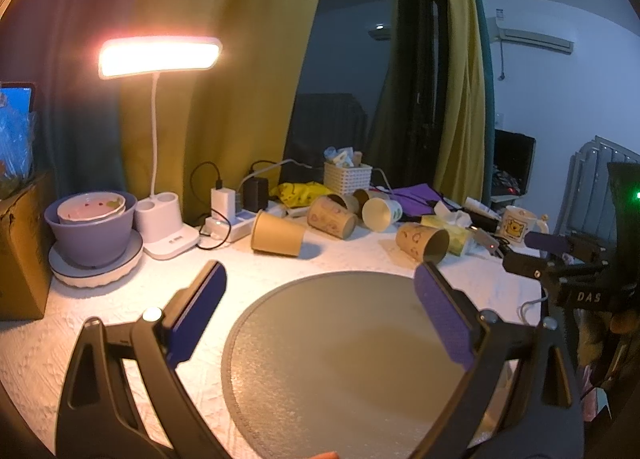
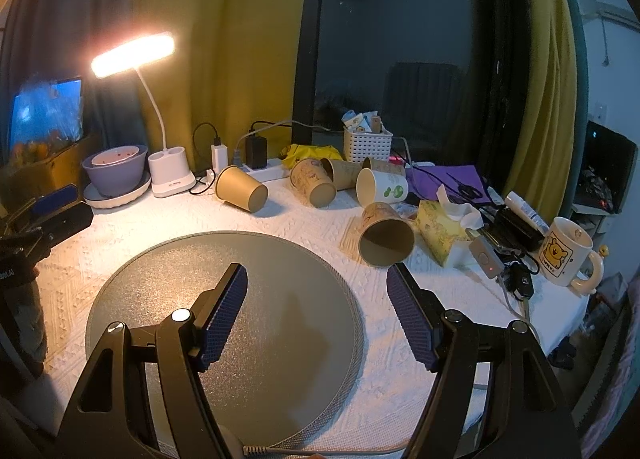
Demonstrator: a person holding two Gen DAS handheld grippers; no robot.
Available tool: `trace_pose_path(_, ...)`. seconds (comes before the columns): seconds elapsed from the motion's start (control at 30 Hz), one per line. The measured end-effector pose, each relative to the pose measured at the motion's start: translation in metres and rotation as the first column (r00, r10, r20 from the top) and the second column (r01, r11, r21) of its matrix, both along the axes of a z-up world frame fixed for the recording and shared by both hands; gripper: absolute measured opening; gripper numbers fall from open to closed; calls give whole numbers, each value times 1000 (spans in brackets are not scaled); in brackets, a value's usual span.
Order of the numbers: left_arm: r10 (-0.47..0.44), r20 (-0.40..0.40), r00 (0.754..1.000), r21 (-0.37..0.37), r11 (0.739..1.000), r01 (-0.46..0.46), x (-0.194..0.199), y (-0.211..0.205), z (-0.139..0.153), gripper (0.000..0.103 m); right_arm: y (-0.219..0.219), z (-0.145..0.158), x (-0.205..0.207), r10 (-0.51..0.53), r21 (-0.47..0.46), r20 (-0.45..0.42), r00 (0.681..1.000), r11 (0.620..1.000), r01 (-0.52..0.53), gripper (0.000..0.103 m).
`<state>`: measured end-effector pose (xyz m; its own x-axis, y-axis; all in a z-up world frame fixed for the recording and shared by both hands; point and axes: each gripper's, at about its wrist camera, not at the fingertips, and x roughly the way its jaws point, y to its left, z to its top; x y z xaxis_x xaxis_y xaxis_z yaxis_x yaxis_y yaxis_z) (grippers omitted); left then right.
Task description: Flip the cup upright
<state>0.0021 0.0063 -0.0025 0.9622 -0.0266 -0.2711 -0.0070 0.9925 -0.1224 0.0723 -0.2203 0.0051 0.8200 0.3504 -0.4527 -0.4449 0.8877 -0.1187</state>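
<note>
Both grippers, left [image 1: 320, 287] and right [image 2: 316, 291], hang spread wide and empty above a round grey mat [image 2: 160, 279]. Beyond it, paper cups [image 2: 386, 237] lie tipped on the knobbly white desk [image 2: 312, 223], perhaps five.

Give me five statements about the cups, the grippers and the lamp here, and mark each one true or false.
1. Both the left gripper and the right gripper are open and empty. True.
2. The paper cup nearest the round mat stands upright. False: it lies on its side, mouth toward the camera.
3. The desk lamp is lit. True.
4. The white mug lies tipped over. False: it stands upright.
5. A cup sits on the mat. False: none does.
</note>
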Motion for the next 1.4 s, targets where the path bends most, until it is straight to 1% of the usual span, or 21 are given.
trace_pose_path(1.4, -12, -1, 1000, 0, 1000, 12, 1, -2, 2, 96, -1, 0, 0, 1, 1, 3, 1000, 1000, -1, 75)
